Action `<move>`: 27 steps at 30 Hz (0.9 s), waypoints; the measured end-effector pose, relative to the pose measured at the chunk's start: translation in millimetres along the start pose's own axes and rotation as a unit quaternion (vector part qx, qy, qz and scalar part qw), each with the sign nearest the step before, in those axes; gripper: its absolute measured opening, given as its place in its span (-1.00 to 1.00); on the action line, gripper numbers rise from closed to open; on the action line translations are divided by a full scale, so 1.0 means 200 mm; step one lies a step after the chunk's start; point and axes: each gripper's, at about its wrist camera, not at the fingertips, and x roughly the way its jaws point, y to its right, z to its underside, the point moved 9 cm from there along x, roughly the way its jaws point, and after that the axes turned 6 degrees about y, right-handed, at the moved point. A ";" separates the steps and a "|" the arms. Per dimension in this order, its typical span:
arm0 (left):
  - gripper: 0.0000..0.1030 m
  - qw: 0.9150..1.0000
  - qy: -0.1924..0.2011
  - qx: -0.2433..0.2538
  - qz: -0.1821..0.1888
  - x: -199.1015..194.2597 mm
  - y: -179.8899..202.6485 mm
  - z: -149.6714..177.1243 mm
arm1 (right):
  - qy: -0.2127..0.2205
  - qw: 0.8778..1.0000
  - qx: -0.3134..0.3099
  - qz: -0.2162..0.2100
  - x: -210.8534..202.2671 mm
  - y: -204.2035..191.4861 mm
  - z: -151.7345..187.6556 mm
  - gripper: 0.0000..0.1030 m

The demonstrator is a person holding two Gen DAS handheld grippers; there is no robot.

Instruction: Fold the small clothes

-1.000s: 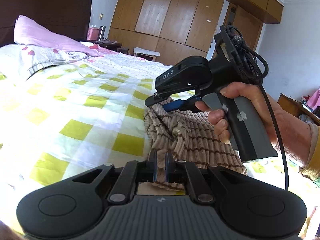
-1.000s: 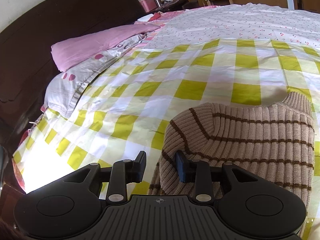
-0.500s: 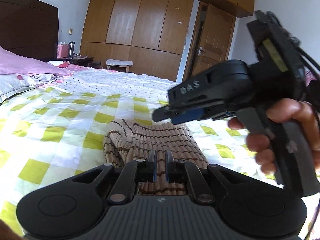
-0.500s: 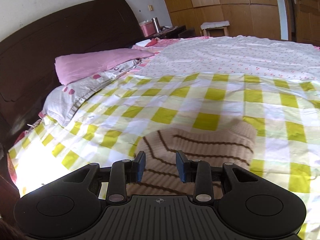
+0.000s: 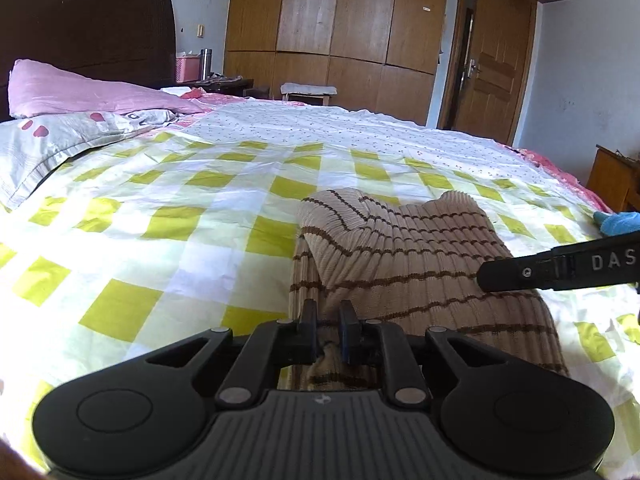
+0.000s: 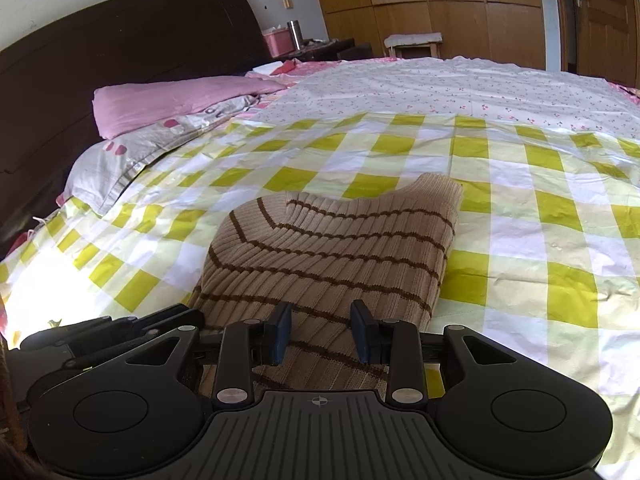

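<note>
A small beige ribbed sweater with brown stripes [image 5: 408, 256] lies folded on the yellow-checked bedsheet [image 5: 160, 216]; it also shows in the right wrist view [image 6: 332, 248]. My left gripper [image 5: 329, 330] is shut on the sweater's near edge, with fabric pinched between the pads. My right gripper [image 6: 323, 332] is open, its fingers straddling the sweater's near edge just above the cloth. One finger of the right gripper [image 5: 560, 268] shows at the right of the left wrist view, over the sweater.
Pink and grey pillows [image 5: 80, 112] lie at the left by the dark headboard [image 6: 120, 52]. A blue cloth [image 5: 616, 222] lies at the bed's right edge. Wardrobes [image 5: 352, 28] and a door [image 5: 492, 88] stand beyond the bed.
The right gripper has pulled back from in front of the left camera to the sweater's near edge. The sweater now lies flatter on the sheet. Both cameras have lowered.
</note>
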 end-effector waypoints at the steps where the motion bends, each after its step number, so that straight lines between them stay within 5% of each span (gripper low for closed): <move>1: -0.57 1.000 -0.003 0.008 -0.013 0.01 -0.02 0.00 | 0.004 1.000 -0.002 -0.003 -0.01 -0.01 0.01 -0.36; 5: -0.66 0.998 -0.045 -0.017 -0.039 0.08 -0.14 0.05 | 0.006 1.000 -0.025 -0.004 0.00 -0.02 0.06 -0.35; 13: -0.66 1.000 0.017 0.006 -0.018 -0.20 -0.08 -0.10 | 0.012 1.000 0.004 -0.019 -0.03 -0.02 0.03 -0.31; 18: -0.66 0.998 0.036 0.038 0.042 -0.29 0.12 -0.16 | 0.027 0.999 0.029 -0.025 -0.17 0.02 0.05 -0.32; 23: -0.66 0.997 0.001 0.054 0.057 -0.14 0.21 -0.09 | 0.005 0.999 0.034 -0.028 -0.28 0.05 0.19 -0.32; 27: -0.66 0.998 -0.043 0.035 0.020 -0.03 0.13 0.00 | -0.036 0.999 0.027 -0.019 -0.24 0.05 0.35 -0.32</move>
